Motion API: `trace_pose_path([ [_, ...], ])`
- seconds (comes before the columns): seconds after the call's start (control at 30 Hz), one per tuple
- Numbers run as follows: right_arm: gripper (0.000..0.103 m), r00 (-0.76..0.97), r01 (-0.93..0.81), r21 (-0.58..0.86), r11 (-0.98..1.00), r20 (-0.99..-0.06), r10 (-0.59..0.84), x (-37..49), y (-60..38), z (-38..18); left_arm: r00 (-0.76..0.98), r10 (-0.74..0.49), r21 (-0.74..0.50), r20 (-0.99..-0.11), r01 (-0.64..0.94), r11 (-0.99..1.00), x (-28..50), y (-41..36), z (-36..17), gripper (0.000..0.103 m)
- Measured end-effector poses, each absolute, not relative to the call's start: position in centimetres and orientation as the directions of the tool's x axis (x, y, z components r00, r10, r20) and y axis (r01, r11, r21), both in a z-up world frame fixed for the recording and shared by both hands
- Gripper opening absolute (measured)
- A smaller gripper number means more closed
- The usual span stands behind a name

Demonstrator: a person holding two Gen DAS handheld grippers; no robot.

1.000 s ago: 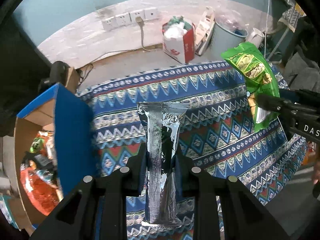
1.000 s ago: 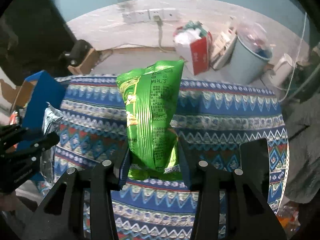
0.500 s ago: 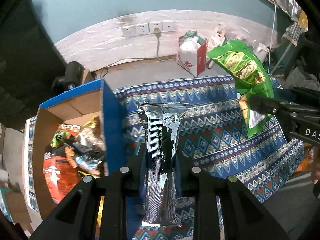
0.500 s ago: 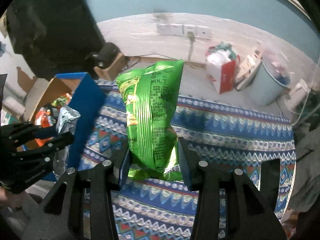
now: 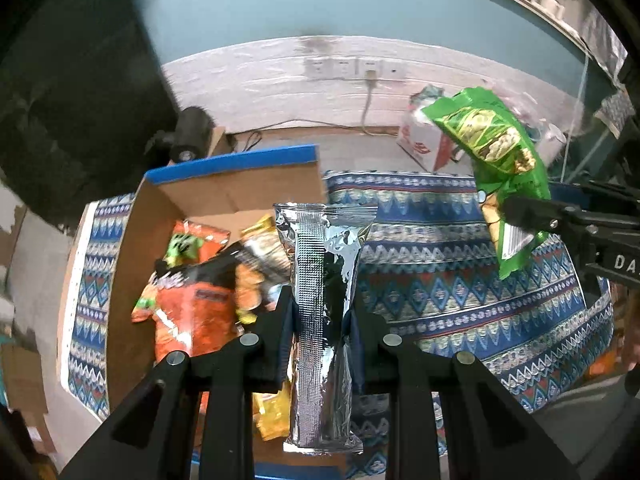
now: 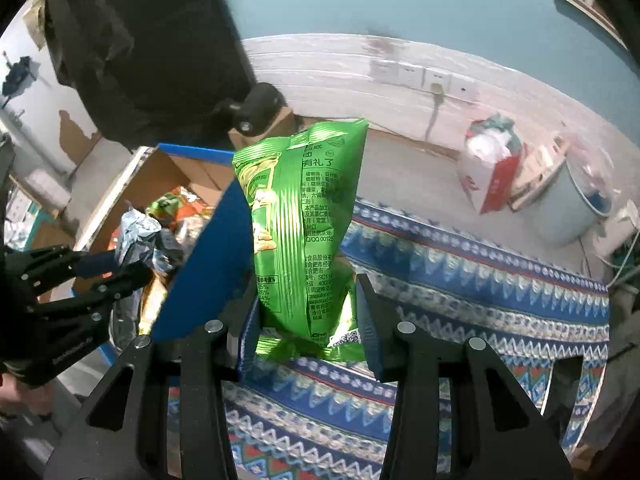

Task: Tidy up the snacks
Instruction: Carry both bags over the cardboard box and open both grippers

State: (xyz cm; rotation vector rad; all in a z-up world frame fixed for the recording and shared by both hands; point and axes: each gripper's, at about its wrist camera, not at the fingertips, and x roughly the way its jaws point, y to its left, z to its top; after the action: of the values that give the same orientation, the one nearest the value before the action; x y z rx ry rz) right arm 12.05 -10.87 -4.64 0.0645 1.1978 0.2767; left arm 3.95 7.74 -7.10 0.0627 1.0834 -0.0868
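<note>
My left gripper (image 5: 322,312) is shut on a silver foil snack pack (image 5: 324,280) and holds it upright over the right side of an open cardboard box with blue edges (image 5: 236,160). The box holds several orange and yellow snack bags (image 5: 192,304). My right gripper (image 6: 308,320) is shut on a green snack bag (image 6: 304,220), held upright above the patterned cloth, just right of the box's blue wall (image 6: 208,272). The left wrist view shows the green bag (image 5: 492,148) at the right. The right wrist view shows the left gripper (image 6: 132,272) with the silver pack (image 6: 138,236) over the box.
A patterned blue cloth (image 5: 460,280) covers the table. On the floor behind are a red and white bag (image 6: 492,168), a pale bin (image 6: 572,204), a wall socket strip (image 5: 352,69) and a black object on a small box (image 5: 188,136).
Both grippers have moved left with their snacks. The left one now hangs over the open box, whose inside shows fully. The right one has come up beside the box wall.
</note>
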Motion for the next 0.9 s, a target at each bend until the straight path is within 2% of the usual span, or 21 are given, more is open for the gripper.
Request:
trace_pose_path([
  [0.4,0.042,0.312,-0.261,0.211,0.942,-0.905,0.289,14.2,-4.4,-4.6,0.417,-0.025,-0.028,-0.909,0.000,1.000,3.7,12.8,-9.9,0.027],
  [0.47,0.042,0.307,-0.271,0.214,0.939,-0.905,0.295,14.5,-3.5,-4.7,0.405,-0.020,-0.028,-0.914,-0.014,1.000,3.7,13.2,-10.3,0.033],
  [0.53,0.042,0.301,-0.278,0.219,0.935,-0.905,0.301,14.9,-2.7,-4.8,0.402,-0.007,-0.021,-0.915,-0.032,0.999,3.7,13.9,-10.4,0.050],
  [0.6,0.042,0.291,-0.285,0.226,0.932,-0.905,0.309,15.4,-1.7,-5.1,0.411,0.006,-0.020,-0.912,-0.059,0.998,3.6,14.9,-10.0,0.060],
  [0.73,0.042,0.278,-0.300,0.234,0.925,-0.906,0.319,16.2,-0.3,-5.8,0.428,0.020,-0.030,-0.904,-0.108,0.994,3.5,16.6,-9.1,0.068],
  [0.9,0.042,0.245,-0.312,0.251,0.917,-0.911,0.332,17.5,1.7,-7.0,0.441,0.036,-0.040,-0.897,-0.163,0.986,3.2,18.4,-8.0,0.068],
])
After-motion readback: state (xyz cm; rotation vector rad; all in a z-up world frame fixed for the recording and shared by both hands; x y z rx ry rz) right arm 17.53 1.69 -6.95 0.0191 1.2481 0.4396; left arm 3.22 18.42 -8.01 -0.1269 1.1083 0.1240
